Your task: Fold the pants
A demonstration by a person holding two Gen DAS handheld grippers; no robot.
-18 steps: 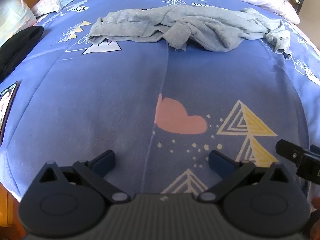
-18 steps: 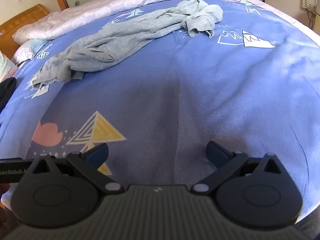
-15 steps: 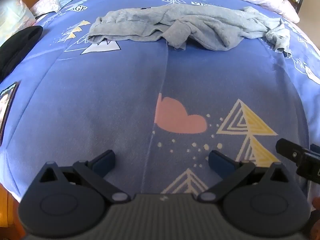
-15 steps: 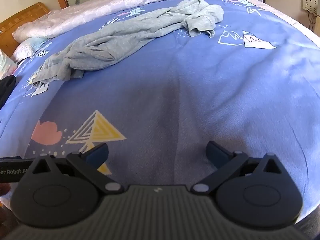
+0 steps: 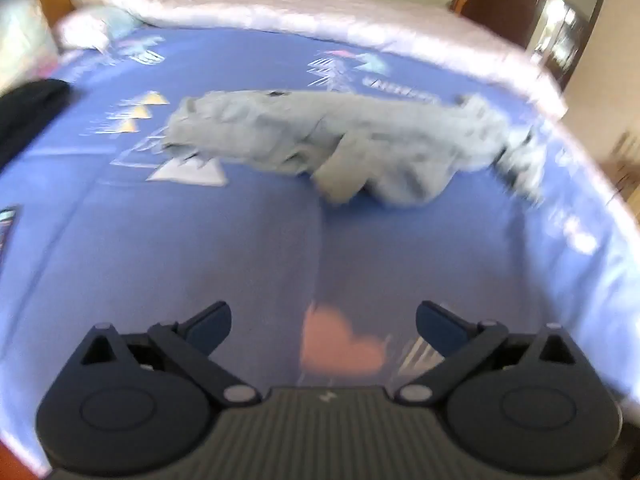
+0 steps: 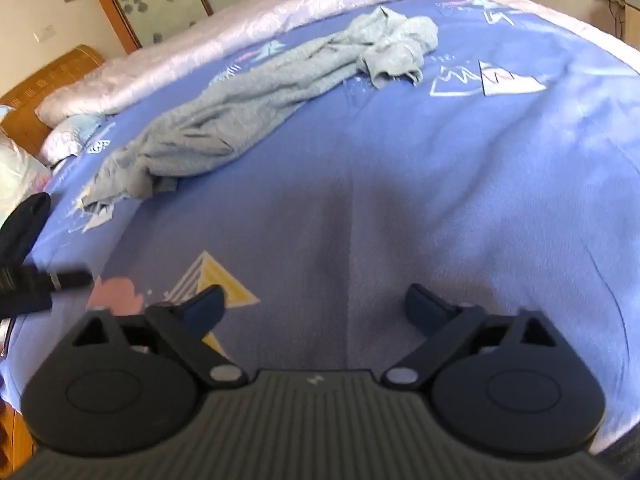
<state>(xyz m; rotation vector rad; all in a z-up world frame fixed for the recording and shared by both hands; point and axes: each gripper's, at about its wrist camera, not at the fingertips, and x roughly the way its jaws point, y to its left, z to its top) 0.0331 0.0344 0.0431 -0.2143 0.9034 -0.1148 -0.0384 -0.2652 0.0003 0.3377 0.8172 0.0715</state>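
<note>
Bedspread (image 5: 200, 264) fills both views. Grey pants (image 5: 340, 144) lie crumpled mid-bed, nearer in left view than 0.5 s ago, so approach underway, nothing folded yet. Left gripper (image 5: 323, 320) & right gripper (image 6: 314, 304): jaws wide, empty. Left view blurred; waistband vs cuffs unclear.

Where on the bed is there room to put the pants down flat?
The wide blue sheet between the crumpled grey pants and the near edge is bare, past the pink cloud print. It is crowded at the left by a black item and behind by the pale quilt.
</note>
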